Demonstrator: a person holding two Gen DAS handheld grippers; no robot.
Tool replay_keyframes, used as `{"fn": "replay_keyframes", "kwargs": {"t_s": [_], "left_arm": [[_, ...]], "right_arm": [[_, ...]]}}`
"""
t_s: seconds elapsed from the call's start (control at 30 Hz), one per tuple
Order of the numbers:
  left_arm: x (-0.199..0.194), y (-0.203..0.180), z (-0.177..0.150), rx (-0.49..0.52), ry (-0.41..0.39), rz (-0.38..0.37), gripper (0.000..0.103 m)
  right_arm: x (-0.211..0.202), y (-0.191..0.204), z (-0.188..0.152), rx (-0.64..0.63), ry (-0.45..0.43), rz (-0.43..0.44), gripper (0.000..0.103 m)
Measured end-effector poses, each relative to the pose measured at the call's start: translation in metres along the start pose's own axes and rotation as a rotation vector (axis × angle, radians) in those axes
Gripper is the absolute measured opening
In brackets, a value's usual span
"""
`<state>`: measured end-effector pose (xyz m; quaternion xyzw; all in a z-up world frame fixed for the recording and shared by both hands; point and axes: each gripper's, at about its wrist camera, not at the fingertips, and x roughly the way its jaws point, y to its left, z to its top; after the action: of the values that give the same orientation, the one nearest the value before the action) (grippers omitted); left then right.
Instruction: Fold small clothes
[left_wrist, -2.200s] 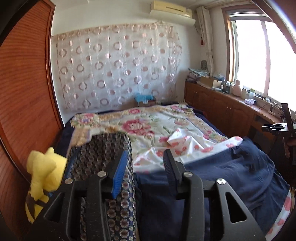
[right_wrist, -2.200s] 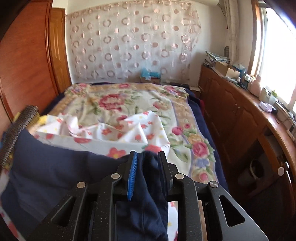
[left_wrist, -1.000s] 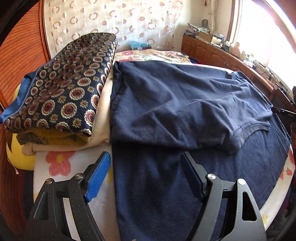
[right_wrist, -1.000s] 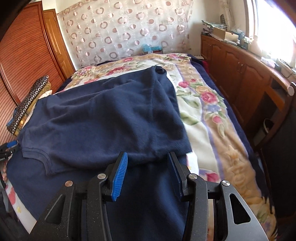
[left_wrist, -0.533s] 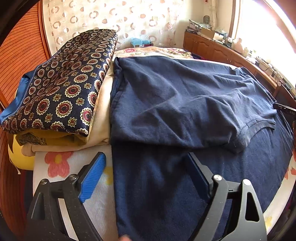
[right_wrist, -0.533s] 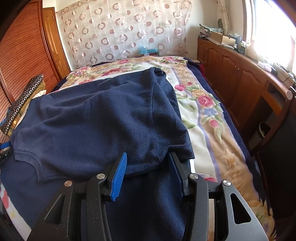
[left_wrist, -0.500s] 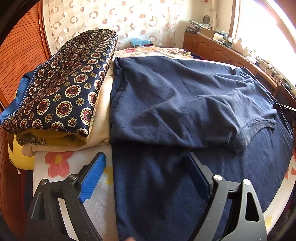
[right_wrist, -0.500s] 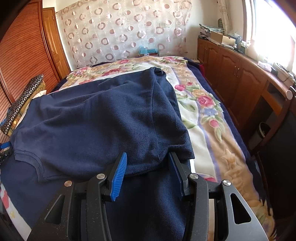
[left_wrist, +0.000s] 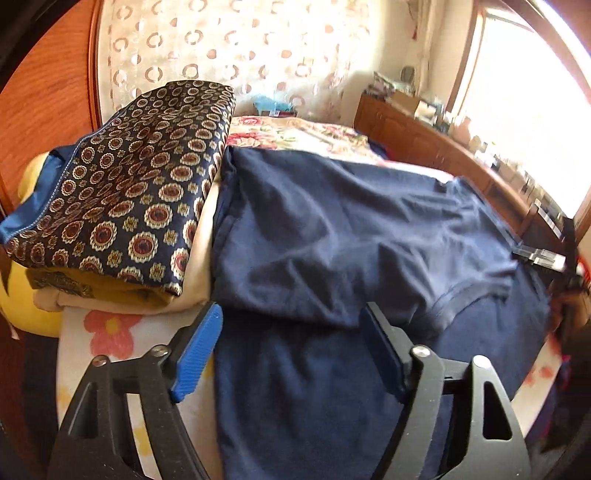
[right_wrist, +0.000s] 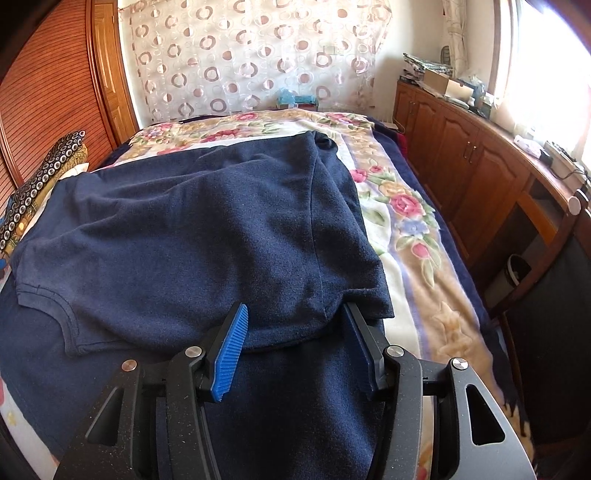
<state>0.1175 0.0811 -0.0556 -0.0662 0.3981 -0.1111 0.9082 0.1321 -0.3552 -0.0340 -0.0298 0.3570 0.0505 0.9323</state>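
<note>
Here left tongs (left_wrist: 291, 343) spread, narrowing, over navy shirt (left_wrist: 332, 236); right tongs (right_wrist: 295, 332) spread, widening; patterned pile (left_wrist: 122, 192) only left view.

A home bedroom: a bed (right_wrist: 413, 236) under a floral blanket fills mid-frame, a circle-patterned curtain (right_wrist: 251, 55) hangs across the top, wooden wardrobe doors (right_wrist: 48, 110) stand upper left, and cluttered low cabinets (right_wrist: 476, 155) line the sunlit window (right_wrist: 546, 62) at right.
</note>
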Motion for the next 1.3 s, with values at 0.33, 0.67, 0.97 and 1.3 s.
{"fn": "replay_keyframes", "kwargs": {"t_s": [0.33, 0.67, 0.97, 1.3], "left_arm": [[0.022, 0.004, 0.003, -0.066, 0.043, 0.034, 0.066], [0.023, 0.005, 0.011, -0.102, 0.019, -0.021, 0.041], [0.023, 0.001, 0.01, -0.046, 0.011, 0.037, 0.006], [-0.023, -0.014, 0.017, 0.0, -0.132, 0.038, 0.005]], "right_arm": [[0.001, 0.0, 0.0, -0.003, 0.0, -0.002, 0.055], [0.001, 0.0, 0.0, -0.006, 0.0, -0.006, 0.055], [0.0, -0.002, 0.0, 0.014, -0.008, 0.001, 0.055], [-0.012, -0.017, 0.007, 0.044, -0.062, 0.044, 0.006]]}}
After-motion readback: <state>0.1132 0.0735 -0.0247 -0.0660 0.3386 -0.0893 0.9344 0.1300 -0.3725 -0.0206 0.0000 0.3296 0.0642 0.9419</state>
